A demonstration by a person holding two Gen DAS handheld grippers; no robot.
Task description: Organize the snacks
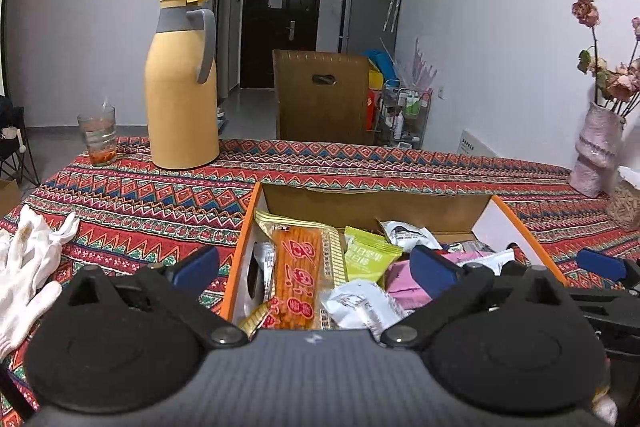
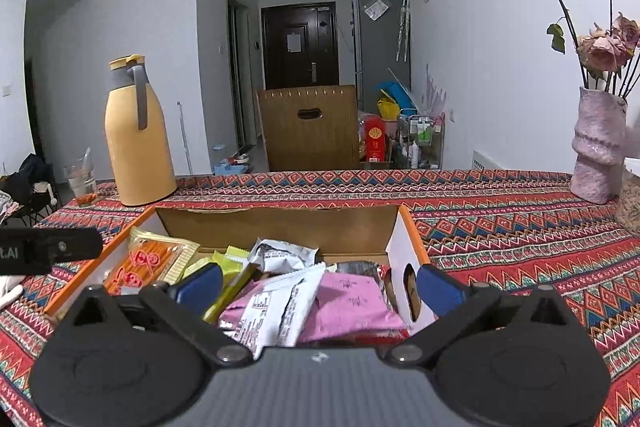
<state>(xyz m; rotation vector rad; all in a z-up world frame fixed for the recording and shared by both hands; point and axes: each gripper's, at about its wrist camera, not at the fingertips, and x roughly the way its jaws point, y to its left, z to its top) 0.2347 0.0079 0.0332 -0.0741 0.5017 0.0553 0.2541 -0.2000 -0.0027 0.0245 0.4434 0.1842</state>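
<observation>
A: While both grippers hang over the near end of the box, what does the left camera give us?

B: Left gripper has its jaws spread wide, nothing pinched. Its left finger sits outside the orange wall, over the cloth; the right finger is over the snacks. Between them I see an orange stick pack lying lengthwise by the left wall, a green packet beside it, and a white pouch nearer the camera.

A: And the right camera?

B: Right gripper is just as wide apart, holding nothing. Under it lies a pink packet with a white printed pouch overlapping its left side. That pink one only peeks out in the left view. This side also shows the handle cut-out in the box's right wall, just beside the right finger.

A: Anything one view has alone?

B: White gloves on the cloth, left of the box, show clearly in the left view; the right view catches barely a scrap. Right view shows the vase and its dried roses whole; the left crops them.

A: Shared background?

B: Yellow flask and a glass at the table's far left, well apart from the box.
</observation>
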